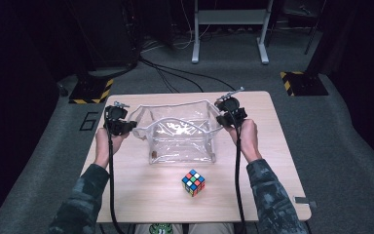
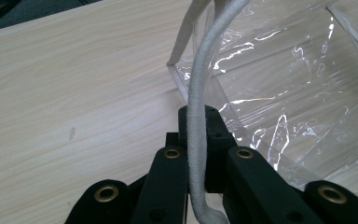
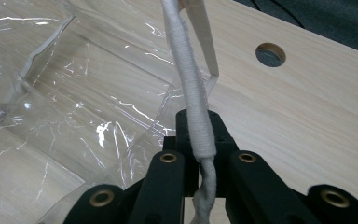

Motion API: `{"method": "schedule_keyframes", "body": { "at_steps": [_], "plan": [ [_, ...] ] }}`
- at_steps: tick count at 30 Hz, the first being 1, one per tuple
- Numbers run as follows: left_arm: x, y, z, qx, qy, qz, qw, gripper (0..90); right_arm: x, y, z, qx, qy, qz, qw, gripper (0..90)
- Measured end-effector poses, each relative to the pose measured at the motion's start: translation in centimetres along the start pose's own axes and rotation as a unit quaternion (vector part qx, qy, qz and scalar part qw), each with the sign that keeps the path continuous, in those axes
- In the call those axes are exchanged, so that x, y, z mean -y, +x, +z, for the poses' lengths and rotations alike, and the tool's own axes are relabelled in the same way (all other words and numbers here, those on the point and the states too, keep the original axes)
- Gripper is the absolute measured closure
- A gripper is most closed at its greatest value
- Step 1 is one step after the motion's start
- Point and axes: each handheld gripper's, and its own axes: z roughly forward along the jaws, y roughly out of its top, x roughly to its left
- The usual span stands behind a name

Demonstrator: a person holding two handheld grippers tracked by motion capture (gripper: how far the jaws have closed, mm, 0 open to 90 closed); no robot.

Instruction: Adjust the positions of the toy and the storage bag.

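Nearest the camera, a Rubik's cube is seen at six o'clock on the desk. Beyond it, at the centre, a clear plastic bag is held open. At nine o'clock, the left gripper is closed on a white cord handle; at three o'clock, the right gripper is clamped on the other cord handle.

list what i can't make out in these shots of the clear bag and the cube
- Small dark speck inside the clear bag, high view: too small to identify.
- Rope handle end, left gripper view: cut off by the bottom edge.
- Cube underside and far faces, high view: hidden by the cube itself.
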Motion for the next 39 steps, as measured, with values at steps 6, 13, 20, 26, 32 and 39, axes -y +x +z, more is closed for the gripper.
{"method": "schedule_keyframes", "body": {
  "at_steps": [6, 13, 20, 26, 32, 39],
  "plan": [
    [-0.8, -0.4, 0.6, 0.008, 0.007, 0.003, 0.9999, 89.4, -0.1, -1.3, -0.1, 0.005, 0.007, 0.012, 0.9999, 87.2],
    [-1.8, -0.6, 1.3, 0.013, 0.014, 0.005, 0.9998, 89.4, -0.3, -2.4, 0.1, 0.011, 0.014, 0.022, 0.9996, 87.1],
    [-2.7, -0.6, 1.9, 0.01, 0.026, 0.016, 0.9995, 89.4, -0.4, -3.7, 0.6, 0.021, 0.02, 0.033, 0.9991, 87.1],
    [-3.4, -0.4, 3.0, 0.01, 0.036, 0.011, 0.9992, 89.4, -0.5, -4.5, 1.5, 0.03, 0.029, 0.043, 0.9982, 87.0],
    [-3.8, -0.2, 3.9, 0.015, 0.047, 0.003, 0.9988, 89.2, -0.3, -5.2, 2.8, 0.034, 0.038, 0.055, 0.9972, 86.4],
    [-4.3, 0.0, 4.8, 0.012, 0.057, -0.009, 0.9983, 88.6, -0.5, -5.4, 3.5, 0.036, 0.041, 0.059, 0.9968, 85.5]
  ]
}}
